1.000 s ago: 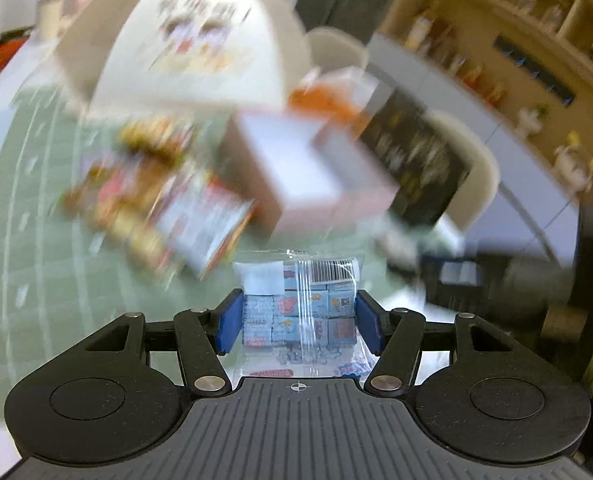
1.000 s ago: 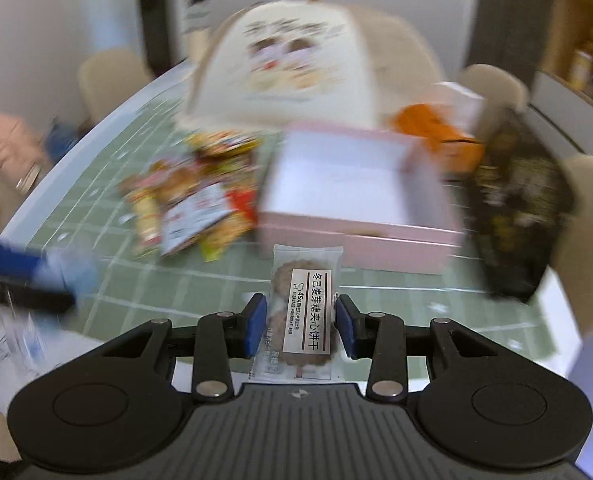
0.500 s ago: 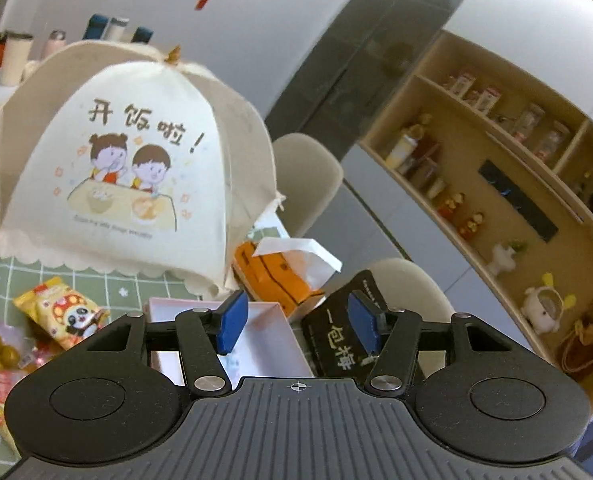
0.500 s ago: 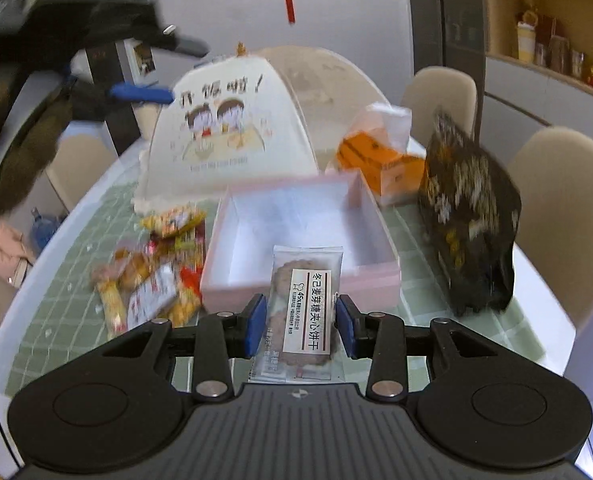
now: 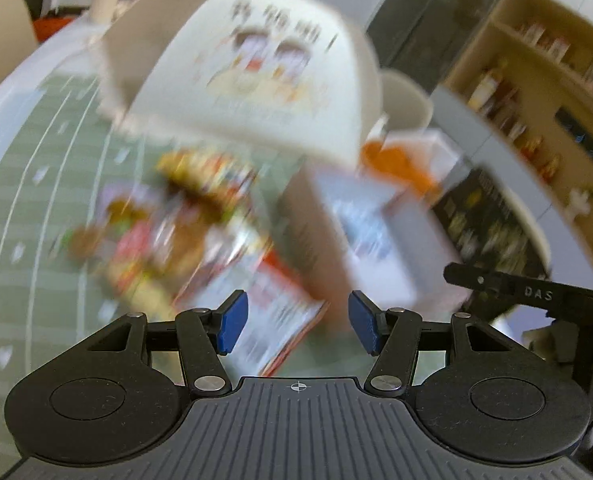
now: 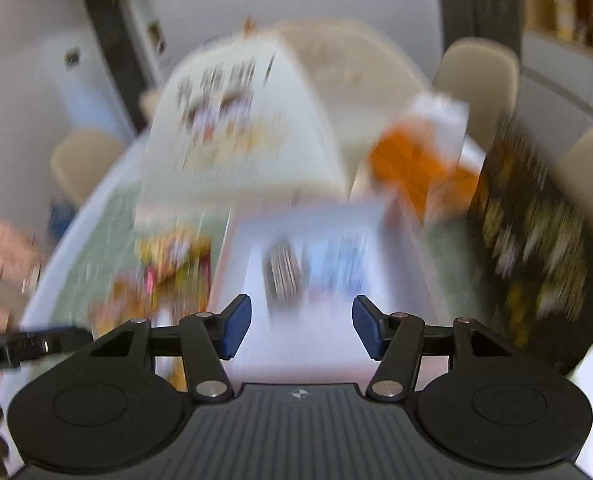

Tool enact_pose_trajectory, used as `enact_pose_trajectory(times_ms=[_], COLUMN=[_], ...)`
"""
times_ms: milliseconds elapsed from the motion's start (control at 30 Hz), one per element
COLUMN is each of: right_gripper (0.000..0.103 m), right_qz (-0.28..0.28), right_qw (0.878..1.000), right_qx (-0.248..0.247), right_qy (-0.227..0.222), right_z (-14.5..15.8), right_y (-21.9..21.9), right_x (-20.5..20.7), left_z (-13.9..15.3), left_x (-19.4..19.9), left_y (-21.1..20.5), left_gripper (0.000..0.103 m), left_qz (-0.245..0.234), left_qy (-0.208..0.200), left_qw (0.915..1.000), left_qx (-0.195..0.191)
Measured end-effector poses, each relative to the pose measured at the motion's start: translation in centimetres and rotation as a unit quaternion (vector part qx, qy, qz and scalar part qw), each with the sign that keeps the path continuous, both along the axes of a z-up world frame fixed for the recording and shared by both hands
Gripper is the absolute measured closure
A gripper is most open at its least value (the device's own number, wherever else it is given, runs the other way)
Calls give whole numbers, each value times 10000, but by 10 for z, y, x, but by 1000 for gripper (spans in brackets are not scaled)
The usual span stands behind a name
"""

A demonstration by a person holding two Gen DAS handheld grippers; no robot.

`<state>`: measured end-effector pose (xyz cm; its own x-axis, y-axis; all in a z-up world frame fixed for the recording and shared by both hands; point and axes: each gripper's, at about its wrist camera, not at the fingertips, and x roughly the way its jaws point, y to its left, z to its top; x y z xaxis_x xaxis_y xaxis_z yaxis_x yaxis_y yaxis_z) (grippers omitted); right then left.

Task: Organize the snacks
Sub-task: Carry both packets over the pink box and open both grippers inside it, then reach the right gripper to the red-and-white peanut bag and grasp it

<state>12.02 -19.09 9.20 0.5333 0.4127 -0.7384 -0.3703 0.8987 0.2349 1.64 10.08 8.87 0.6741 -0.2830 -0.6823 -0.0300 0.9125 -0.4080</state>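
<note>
Both views are blurred by motion. My left gripper (image 5: pixel 297 327) is open and empty above a pile of colourful snack packets (image 5: pixel 184 232) on the green tablecloth. The pink box (image 5: pixel 380 240) lies to the right of the pile. My right gripper (image 6: pixel 301 327) is open and empty over the pink box (image 6: pixel 316 320). Inside the box I see a striped biscuit packet (image 6: pixel 282 272) and a bluish packet (image 6: pixel 336 264). The snack pile (image 6: pixel 164 276) lies left of the box.
A white mesh food cover (image 5: pixel 256 68) stands behind the snacks. An orange tissue box (image 6: pixel 420 164) and a black bag (image 6: pixel 536 236) stand right of the pink box. Beige chairs (image 6: pixel 476 80) ring the table. The other gripper's edge (image 5: pixel 528 292) shows at right.
My right gripper has let go of the biscuit packet, which now lies in the box. My left gripper, which dropped its blue packet earlier, has swung down toward the snack pile.
</note>
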Motion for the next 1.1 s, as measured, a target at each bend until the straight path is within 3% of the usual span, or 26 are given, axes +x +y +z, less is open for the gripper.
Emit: enact_pose_trajectory(times_ms=[167, 333, 433, 600, 700, 767, 800, 933, 1033, 1100], right_gripper=[46, 45, 45, 45, 46, 53, 57, 60, 60, 64], right_qz=[314, 160, 152, 304, 474, 700, 792, 826, 447, 163], right_qw=[9974, 9934, 9923, 9932, 9965, 9955, 9949, 9934, 9938, 9926], right_qx=[17, 641, 735, 444, -10, -197, -265, -470, -525, -845], right_qy=[641, 943, 985, 1033, 688, 600, 568, 641, 867, 857], right_z=[-42, -50, -51, -58, -54, -48, -46, -42, -44, -48], right_y=[31, 62, 87, 143, 169, 178, 179, 167, 141, 126], right_x=[-5, 22, 34, 42, 33, 23, 18, -5, -21, -33], left_z=[-42, -36, -30, -32, -37, -41, -43, -49, -50, -52], left_x=[-16, -26, -32, -35, -34, -30, -28, -15, -5, 1], left_y=[11, 25, 39, 62, 74, 82, 85, 86, 74, 65], left_gripper=[42, 42, 42, 42, 42, 42, 42, 42, 42, 42], left_qz=[88, 14, 74, 238, 285, 303, 312, 197, -134, -277], left_qy=[606, 503, 453, 536, 607, 632, 640, 694, 731, 724], left_qw=[9981, 9987, 9989, 9983, 9977, 9975, 9974, 9968, 9960, 9957], left_qx=[-96, 49, 84, 0, -48, -109, -137, -336, -489, -511])
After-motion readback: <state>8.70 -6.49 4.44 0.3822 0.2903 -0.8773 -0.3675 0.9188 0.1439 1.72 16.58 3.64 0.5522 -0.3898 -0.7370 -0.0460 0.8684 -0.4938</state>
